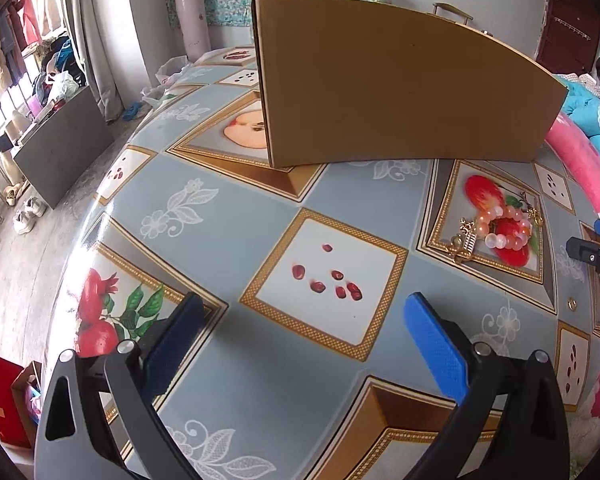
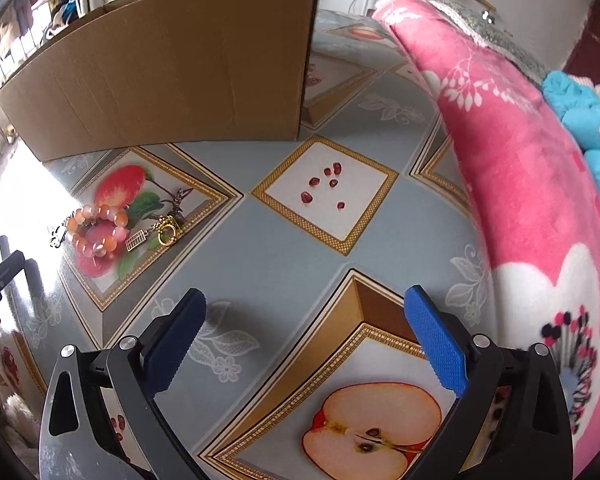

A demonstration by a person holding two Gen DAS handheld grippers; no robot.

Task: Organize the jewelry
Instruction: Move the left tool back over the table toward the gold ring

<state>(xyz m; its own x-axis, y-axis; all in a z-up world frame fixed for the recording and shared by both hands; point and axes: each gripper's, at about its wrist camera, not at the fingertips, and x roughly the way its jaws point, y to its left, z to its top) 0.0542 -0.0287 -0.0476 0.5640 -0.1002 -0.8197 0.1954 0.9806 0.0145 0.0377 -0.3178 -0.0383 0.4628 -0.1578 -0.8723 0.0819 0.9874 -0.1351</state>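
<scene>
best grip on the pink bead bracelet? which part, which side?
Take the bead bracelet across its outer bead ring on the near side, coming straight down with the right claw open. It lies flat in a coil on the tablecloth; gold pieces crowd its right edge, so avoid that side.

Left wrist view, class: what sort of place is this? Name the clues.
Probably a lived-in bedroom at home: hanging clothes, shoes on the floor, and a pink blanket beside the fruit-print table.
</scene>
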